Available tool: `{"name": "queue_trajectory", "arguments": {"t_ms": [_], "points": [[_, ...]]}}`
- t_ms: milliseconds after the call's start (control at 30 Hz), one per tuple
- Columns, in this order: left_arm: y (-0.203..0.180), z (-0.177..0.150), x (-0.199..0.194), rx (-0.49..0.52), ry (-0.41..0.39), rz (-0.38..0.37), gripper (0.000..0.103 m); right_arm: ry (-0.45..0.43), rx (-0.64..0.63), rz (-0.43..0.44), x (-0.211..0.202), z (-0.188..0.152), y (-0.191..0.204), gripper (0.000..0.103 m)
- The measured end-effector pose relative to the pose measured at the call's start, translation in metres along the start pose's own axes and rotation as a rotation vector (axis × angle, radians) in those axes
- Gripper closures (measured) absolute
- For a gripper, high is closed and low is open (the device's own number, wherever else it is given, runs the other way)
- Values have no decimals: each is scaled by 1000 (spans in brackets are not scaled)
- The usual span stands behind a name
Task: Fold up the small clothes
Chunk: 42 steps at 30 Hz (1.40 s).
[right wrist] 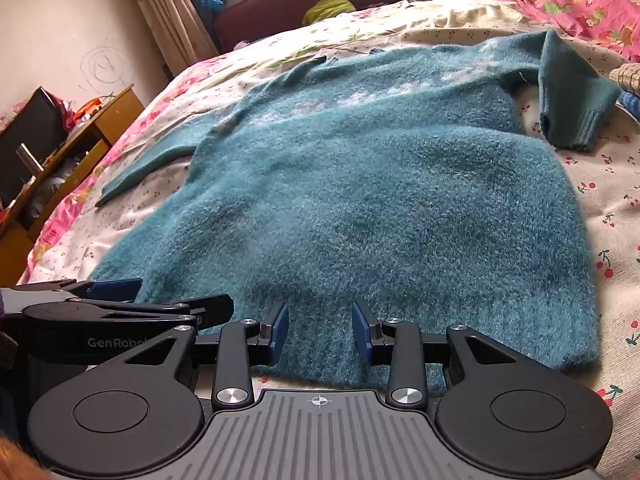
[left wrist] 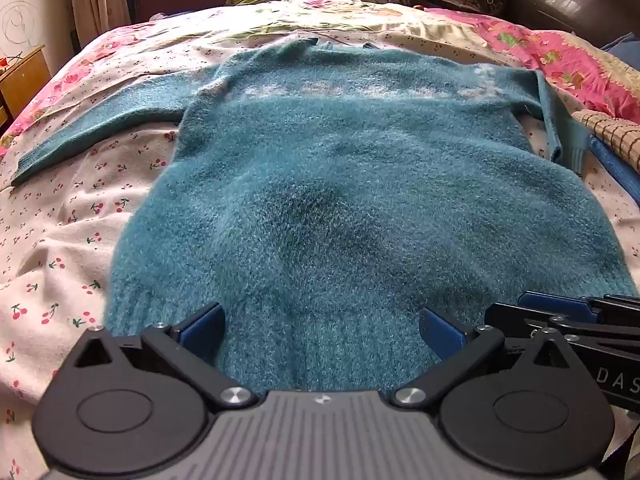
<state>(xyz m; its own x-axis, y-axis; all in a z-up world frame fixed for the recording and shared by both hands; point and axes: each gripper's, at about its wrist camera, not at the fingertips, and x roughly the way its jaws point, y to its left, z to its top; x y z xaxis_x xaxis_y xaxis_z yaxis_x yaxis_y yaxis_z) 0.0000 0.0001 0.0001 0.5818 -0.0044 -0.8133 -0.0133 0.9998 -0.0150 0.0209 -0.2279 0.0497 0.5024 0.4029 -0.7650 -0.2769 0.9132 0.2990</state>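
— On the bed, item one?
— Teal fuzzy sweater [left wrist: 352,184], spread flat on a cherry-print sheet [left wrist: 60,248], hem nearest the cameras. One sleeve [left wrist: 100,128] lies stretched out to the left; the other sleeve [right wrist: 572,92] is folded back at the right shoulder.
— Left gripper [left wrist: 322,332]?
— At the hem, blue pads [left wrist: 202,330] spread wide with sweater fabric lying between them, not pinched.
— Right gripper [right wrist: 320,334]?
— Also at the hem, just beside the left one. Jaws part-way apart over the fabric; whether the pads press on it I cannot tell.
— Surroundings?
— Pink floral quilt [left wrist: 560,56] along the right edge, wooden side table [right wrist: 80,152] at left, curtains [right wrist: 168,12] behind.
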Motion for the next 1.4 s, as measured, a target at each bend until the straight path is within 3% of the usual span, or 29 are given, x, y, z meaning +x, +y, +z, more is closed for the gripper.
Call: {"name": "queue_trajectory", "arguments": {"t_ms": [1400], "points": [[-4,-7,9,15,67,14,0,10,3,-2,3,-1,-1,67]]}}
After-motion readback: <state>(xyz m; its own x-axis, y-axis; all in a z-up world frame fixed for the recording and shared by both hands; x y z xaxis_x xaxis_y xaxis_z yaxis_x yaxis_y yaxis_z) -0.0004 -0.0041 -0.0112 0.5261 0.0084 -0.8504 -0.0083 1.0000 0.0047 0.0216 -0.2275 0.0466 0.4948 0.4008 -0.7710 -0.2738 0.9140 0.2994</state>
